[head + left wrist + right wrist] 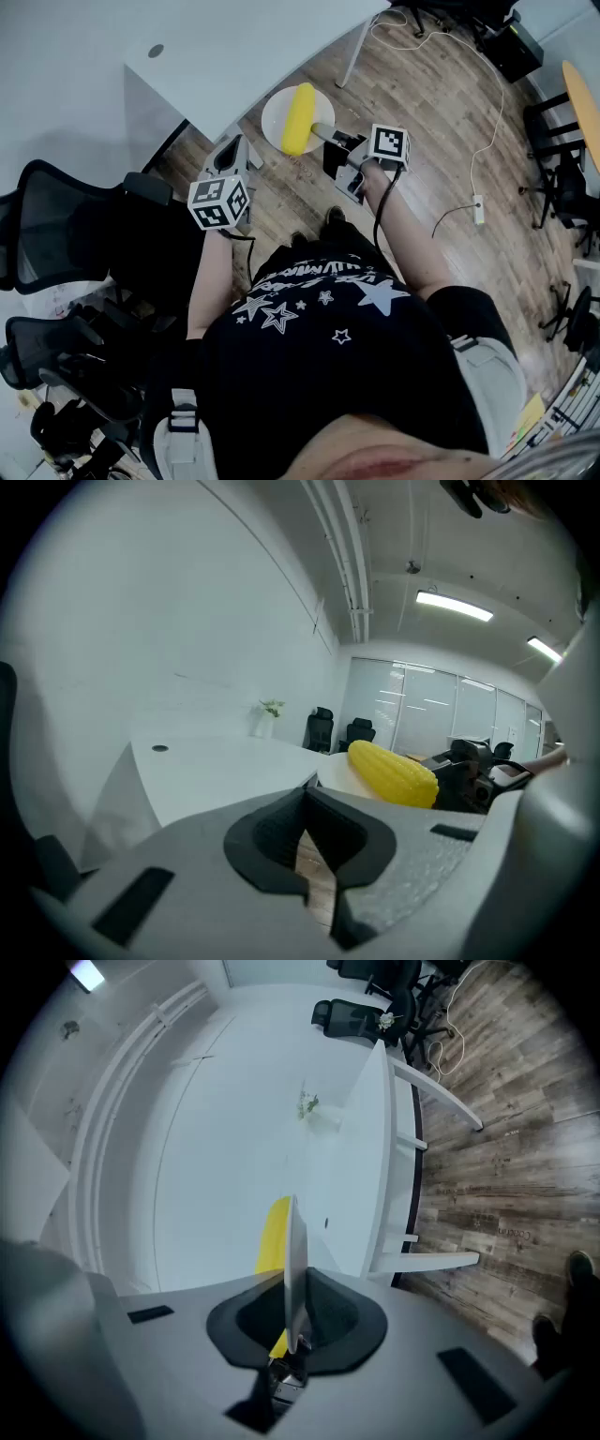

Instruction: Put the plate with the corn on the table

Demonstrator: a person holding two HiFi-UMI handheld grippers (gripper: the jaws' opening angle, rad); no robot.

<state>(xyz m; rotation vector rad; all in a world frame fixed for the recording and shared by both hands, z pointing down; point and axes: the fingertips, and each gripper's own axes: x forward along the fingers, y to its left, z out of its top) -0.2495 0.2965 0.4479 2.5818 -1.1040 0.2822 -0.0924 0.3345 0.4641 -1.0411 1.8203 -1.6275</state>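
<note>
Right claw (pixel 292 1340): jaws clamped on near-right rim of plate (pixel 277 120); plate held in air over wood floor (pixel 441 141). Left claw (pixel 305 836): jaws together, nothing between them; just left of plate, apart from it. Corn (pixel 300 118) lies on plate, long axis pointing away from me. Table (pixel 225 47) edge just beyond plate, ahead-left; plate not yet over it. Judgement: right arm alone carries it forward-left.

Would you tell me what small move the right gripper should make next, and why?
Probably carry the plate forward over the table: the right gripper is clamped on its rim, but plate and corn hang above the floor beside the table's edge.
</note>
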